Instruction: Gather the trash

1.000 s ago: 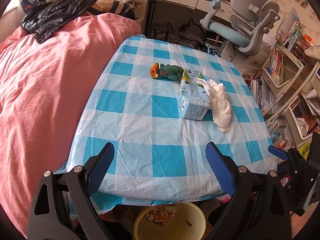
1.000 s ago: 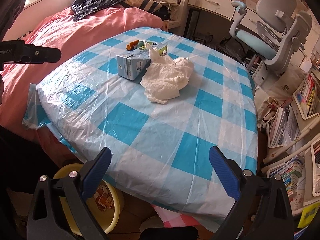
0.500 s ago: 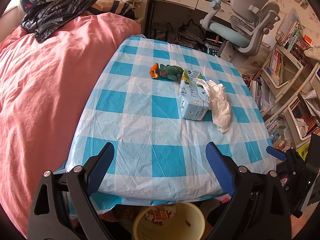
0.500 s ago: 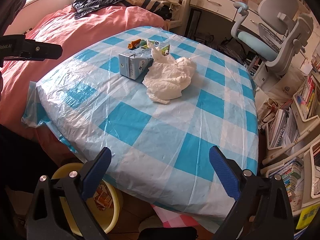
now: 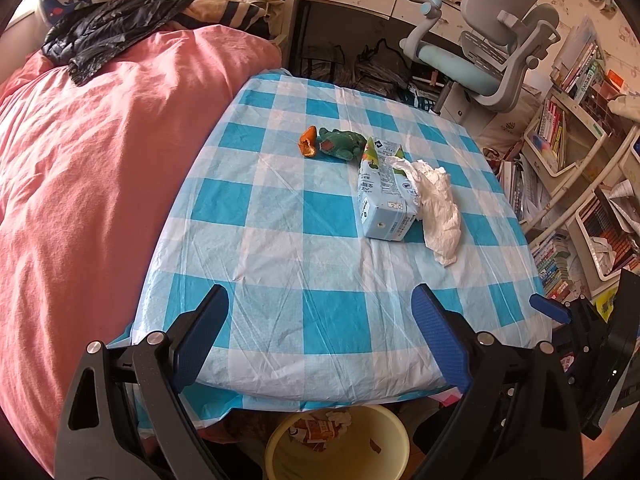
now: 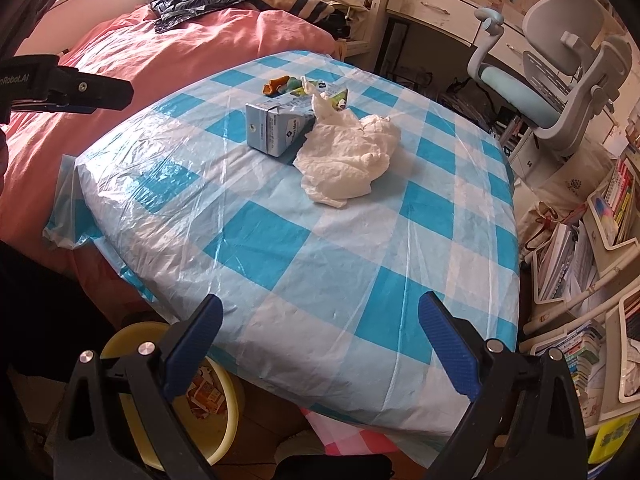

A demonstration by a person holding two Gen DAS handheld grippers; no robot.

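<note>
- Left wrist view: left gripper [image 5: 320, 312] above the near edge of the counter [image 5: 280, 264], jaws wide apart, nothing between them.
- Right gripper [image 6: 318, 318] likewise over the near edge, jaws apart and empty.
- Carton [image 5: 382, 200] lying on its side mid-counter, crumpled tissue [image 5: 438, 206] touching its right flank and draped over part of it; orange peel [image 5: 309, 142] and green wrapper [image 5: 342, 144] just beyond.
- Yellow bin [image 5: 340, 444] on the floor under the near edge, some trash already inside.
- Carton's long axis running roughly near to far, flat base toward the cameras, folded top pointing away.
- Probably best: reach for the tissue first, pinch a raised fold, lift clear of the carton, drop over the bin.
</note>
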